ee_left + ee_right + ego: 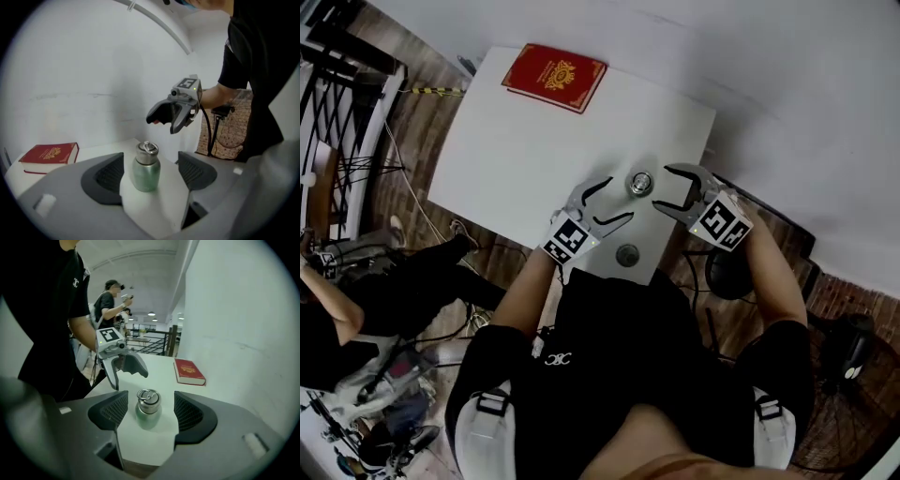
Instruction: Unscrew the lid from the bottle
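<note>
Now the bottle (145,176) is seen standing upright on the white bench (534,150), near the edge closest to the person. Its silver lid (146,153) is on top, and a small ring is laid flat on the lid.

The bottle is framed between the two jaws of the left tool (619,199). These jaws are spread wide, and a gap is left on each side, so the bottle is not touched. Nothing is held by this tool.

The bottle is also seen between the jaws of the right tool (662,187). Those jaws are spread wide too, and the bottle is not pressed by them. Nothing is held there either. The two tools are pointed at each other, with the bottle in the middle.

A small dark round thing (627,254) is seen on the bench, just beside the left tool, at the bench edge. What it is cannot be told.

A red book (555,77) is laid flat well beyond both tools, at the far end of the bench.
</note>
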Demonstrator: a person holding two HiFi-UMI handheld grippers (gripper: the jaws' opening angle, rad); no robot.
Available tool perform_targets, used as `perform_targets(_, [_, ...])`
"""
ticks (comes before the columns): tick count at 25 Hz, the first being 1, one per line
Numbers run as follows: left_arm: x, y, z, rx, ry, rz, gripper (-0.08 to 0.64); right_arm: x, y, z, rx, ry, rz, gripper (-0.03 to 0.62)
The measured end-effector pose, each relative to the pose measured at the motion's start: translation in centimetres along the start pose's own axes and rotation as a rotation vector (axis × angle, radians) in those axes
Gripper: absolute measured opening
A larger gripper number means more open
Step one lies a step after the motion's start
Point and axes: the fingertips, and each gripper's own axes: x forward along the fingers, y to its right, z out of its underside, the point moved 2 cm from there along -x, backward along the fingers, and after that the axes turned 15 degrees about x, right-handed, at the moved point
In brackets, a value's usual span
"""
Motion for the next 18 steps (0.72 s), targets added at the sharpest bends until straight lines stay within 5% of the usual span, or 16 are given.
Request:
perform_targets(5, [2.1,0.4,1.9,-0.002,-0.032,0.006,0.396,2.2,-0.8,1.3,-0.221,-0.225,-0.122,0.281])
perform_targets(12, [5.1,0.6,4.2,0.007,-0.06,0.06,0.407,4.9,-0.1,2.7,-0.672,-0.539,-0.232,0.281])
perform_targets(18, [6.5,1.0,3.8,0.029,-0.044,0.127,0.416,5.6,-1.0,1.5,-0.767,-0.651,-0.365,0.28])
